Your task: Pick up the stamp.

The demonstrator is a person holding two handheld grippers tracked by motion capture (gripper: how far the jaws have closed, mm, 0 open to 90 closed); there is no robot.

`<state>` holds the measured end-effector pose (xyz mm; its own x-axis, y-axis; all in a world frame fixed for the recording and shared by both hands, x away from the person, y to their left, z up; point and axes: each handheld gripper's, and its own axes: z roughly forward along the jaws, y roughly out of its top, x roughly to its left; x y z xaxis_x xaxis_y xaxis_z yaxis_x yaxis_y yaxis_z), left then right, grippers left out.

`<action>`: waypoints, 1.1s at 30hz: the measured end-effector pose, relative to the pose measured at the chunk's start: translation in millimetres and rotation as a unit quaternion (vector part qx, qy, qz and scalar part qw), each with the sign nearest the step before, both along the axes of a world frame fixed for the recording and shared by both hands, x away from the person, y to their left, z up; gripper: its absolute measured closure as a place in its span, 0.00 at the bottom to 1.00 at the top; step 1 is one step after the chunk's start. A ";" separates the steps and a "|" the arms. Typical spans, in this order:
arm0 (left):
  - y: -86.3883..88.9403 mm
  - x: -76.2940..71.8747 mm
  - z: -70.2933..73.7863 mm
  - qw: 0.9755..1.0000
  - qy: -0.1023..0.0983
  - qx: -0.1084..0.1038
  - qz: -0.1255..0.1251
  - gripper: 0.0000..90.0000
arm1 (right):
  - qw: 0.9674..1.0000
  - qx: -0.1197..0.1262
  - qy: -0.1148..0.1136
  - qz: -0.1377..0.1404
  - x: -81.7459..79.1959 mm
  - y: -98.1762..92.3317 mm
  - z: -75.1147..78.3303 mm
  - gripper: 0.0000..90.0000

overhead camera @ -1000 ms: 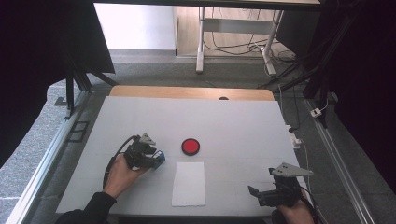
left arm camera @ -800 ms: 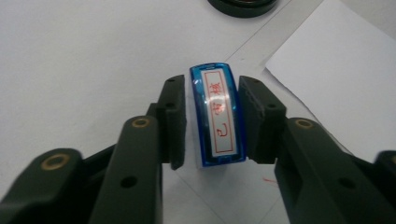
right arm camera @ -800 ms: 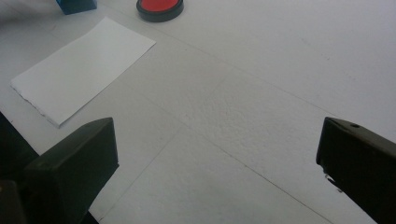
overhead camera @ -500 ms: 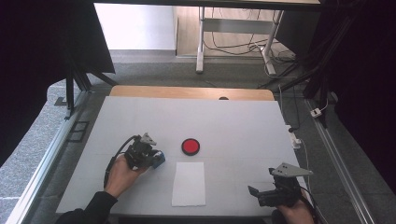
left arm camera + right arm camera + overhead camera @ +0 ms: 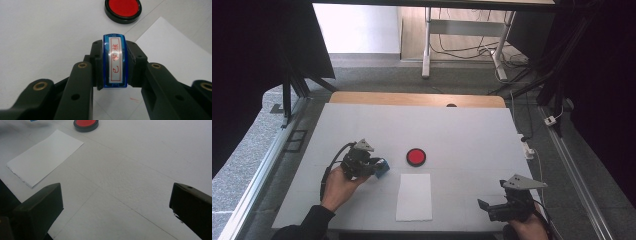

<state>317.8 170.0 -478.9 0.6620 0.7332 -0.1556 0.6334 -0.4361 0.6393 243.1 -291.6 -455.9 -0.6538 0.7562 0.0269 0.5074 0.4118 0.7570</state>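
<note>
**Left jaws clamp the blue stamp**

The left gripper (image 5: 115, 63) has just been closing, and its two black jaws now press flat against the sides of the small blue translucent plastic stamp with a white label printed in red characters (image 5: 115, 62) — a firm hold, the stamp upright between the pads. Compared with a second ago, the stamp sits slightly nearer the round red ink pad in its black rim (image 5: 416, 156), just to the pad's left. With the stamp secured, inking at the pad looks like the next step, then pressing onto the white rectangular sheet of paper (image 5: 414, 197) lying just below the pad.

The right gripper (image 5: 508, 206) rests well to the lower right of the pad, jaws spread wide on nothing.

Hard to make out — the stamp's underside and whether it touches the white table (image 5: 472, 135); the red characters are partly lost in glare. The pad's top edge is cut off in the left gripper view.
</note>
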 end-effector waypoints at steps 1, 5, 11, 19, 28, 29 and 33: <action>0.5 -0.3 1.0 1.000 -0.001 -0.003 0.001 0.79 | 1.000 0.000 0.000 0.000 0.0 0.0 0.0 0.00; 2.4 -1.0 4.1 1.000 -0.002 -0.013 0.000 0.79 | 1.000 0.000 0.000 0.000 0.0 -0.1 0.0 0.00; 3.7 -2.6 8.8 1.000 -0.005 -0.023 -0.010 0.79 | 1.000 0.000 0.000 0.000 0.0 -0.1 0.0 0.00; -0.6 -10.7 20.8 0.998 -0.033 -0.032 -0.037 0.79 | 1.000 0.000 0.001 0.002 0.1 0.1 0.0 0.00; -4.8 -16.9 36.2 0.995 -0.049 -0.061 -0.065 0.79 | 1.000 0.000 0.001 0.001 0.1 -0.1 0.1 0.00; -5.2 -17.5 38.4 0.994 -0.052 -0.065 -0.069 0.79 | 1.000 0.000 0.001 0.001 0.1 0.0 0.1 0.00; -7.5 -19.4 46.7 0.991 -0.064 -0.075 -0.087 0.79 | 1.000 0.000 0.001 0.000 0.0 -0.2 0.3 0.00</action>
